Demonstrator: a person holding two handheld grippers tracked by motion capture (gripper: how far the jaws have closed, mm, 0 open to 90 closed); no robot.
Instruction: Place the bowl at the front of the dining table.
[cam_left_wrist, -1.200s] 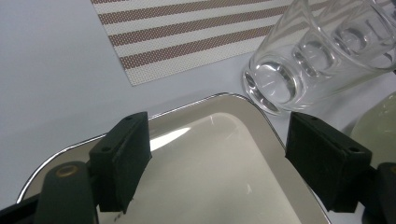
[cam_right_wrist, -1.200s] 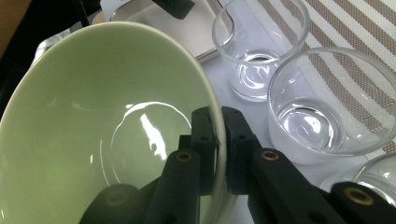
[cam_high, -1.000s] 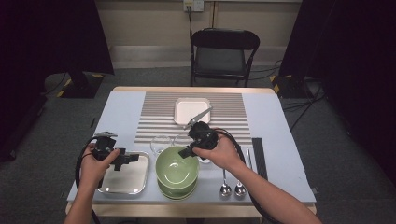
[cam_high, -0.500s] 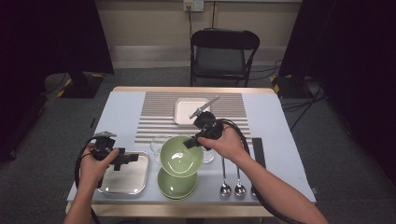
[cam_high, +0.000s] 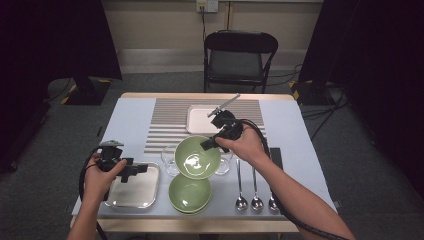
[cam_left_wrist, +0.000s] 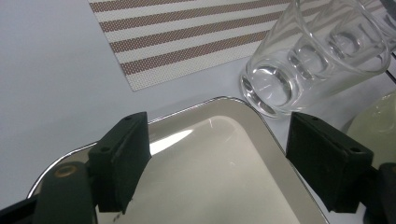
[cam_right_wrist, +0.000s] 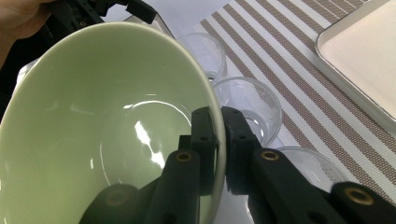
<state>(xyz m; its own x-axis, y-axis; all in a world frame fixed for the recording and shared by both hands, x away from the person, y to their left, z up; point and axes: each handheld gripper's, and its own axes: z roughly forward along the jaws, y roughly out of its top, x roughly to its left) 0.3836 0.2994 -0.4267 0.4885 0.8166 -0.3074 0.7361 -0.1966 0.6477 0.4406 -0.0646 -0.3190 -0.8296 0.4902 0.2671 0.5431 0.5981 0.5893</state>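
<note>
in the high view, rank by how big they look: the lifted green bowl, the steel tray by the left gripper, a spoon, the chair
1. chair
2. steel tray and lifted green bowl: look alike, and the bowl is raised nearer the camera, so unranked
3. spoon

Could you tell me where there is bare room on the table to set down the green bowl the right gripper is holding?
The striped mat is bare left of the white tray, and so is the table's left strip. The steel tray under the left gripper is empty. It is crowded around the glasses, the stacked bowls and the spoons. The right gripper holds the bowl aloft.
</note>
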